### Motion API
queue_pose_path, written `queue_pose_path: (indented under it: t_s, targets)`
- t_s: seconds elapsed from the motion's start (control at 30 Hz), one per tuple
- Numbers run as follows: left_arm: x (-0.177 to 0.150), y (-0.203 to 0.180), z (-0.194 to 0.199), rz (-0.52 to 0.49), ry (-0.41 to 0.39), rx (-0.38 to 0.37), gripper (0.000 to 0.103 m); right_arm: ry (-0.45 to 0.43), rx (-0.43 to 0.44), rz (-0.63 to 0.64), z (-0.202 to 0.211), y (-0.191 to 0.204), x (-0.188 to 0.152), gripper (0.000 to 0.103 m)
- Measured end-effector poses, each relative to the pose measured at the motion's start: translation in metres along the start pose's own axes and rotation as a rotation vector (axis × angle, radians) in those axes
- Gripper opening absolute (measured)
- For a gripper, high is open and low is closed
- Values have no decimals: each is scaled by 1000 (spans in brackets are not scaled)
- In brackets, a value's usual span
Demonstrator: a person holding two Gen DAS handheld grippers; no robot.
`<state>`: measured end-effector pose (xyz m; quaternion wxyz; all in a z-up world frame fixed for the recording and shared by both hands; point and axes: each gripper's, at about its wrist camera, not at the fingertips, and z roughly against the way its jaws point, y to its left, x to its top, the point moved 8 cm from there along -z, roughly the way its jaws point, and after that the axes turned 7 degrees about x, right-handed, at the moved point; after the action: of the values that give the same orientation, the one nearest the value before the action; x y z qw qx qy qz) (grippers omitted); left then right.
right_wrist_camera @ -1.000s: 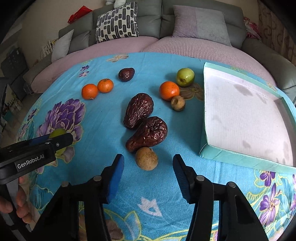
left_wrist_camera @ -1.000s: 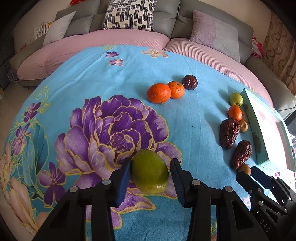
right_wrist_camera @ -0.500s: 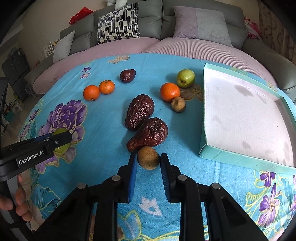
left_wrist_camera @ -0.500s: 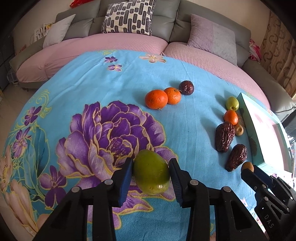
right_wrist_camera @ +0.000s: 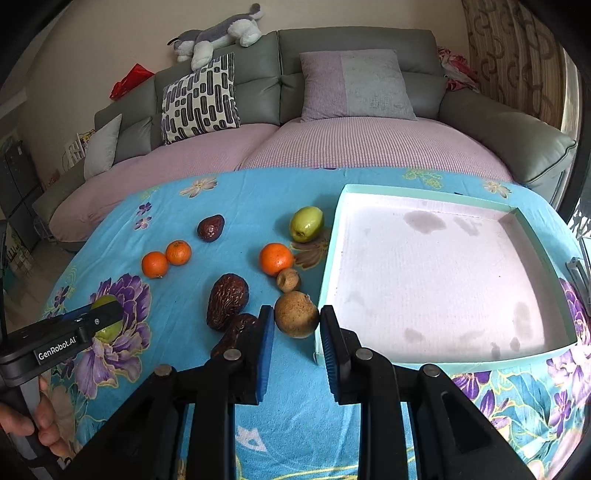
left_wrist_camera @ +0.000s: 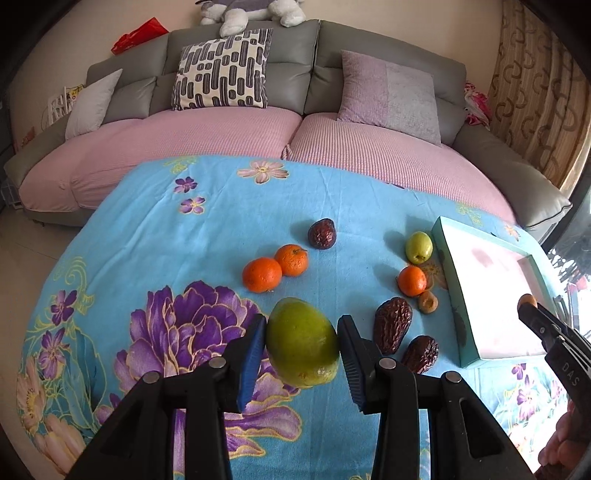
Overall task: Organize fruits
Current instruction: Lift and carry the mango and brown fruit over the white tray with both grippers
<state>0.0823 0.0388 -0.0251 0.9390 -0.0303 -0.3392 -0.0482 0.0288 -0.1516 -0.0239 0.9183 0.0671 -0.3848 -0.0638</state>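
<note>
My left gripper (left_wrist_camera: 301,349) is shut on a green mango (left_wrist_camera: 302,341), held above the blue flowered cloth. My right gripper (right_wrist_camera: 296,325) is shut on a small brown round fruit (right_wrist_camera: 296,313), lifted beside the near left corner of the teal-rimmed white tray (right_wrist_camera: 436,363). On the cloth lie two oranges (left_wrist_camera: 275,267), a third orange (right_wrist_camera: 276,258), a green apple (right_wrist_camera: 306,223), a dark round date (right_wrist_camera: 210,228), two big wrinkled dates (left_wrist_camera: 392,324) and another small brown fruit (right_wrist_camera: 288,280). The right gripper's tip with its fruit (left_wrist_camera: 527,301) shows at the left wrist view's right edge.
A pink-covered grey sofa (left_wrist_camera: 229,129) with cushions curves behind the table. A plush toy (right_wrist_camera: 218,35) lies on its back. A hand (right_wrist_camera: 33,417) holds the left gripper's handle at the lower left of the right wrist view.
My right gripper closed on the small brown fruit and lifted it toward the tray. My left gripper rose with the mango, off the cloth.
</note>
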Motion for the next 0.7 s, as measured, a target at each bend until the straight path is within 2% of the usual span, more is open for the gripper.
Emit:
queue_pose_path:
  t_s: [0.17, 0.37, 0.5, 0.6, 0.7]
  targets:
    - [31, -40, 10, -82, -49, -52, 42, -58, -80, -63, 17, -43, 32, 26]
    - [53, -104, 4, -187, -63, -113, 42, -110, -196, -100, 28, -95, 62, 26]
    - [54, -152, 0, -257, -70, -163, 42, -102, -230, -170, 26, -132, 62, 26]
    - [50, -184, -8, -307, -62, -192, 42, -75, -332, -196, 24, -159, 52, 26]
    - [40, -211, -13, -345, -55, -220, 42, -55, -336, -255, 20, -180, 39, 26]
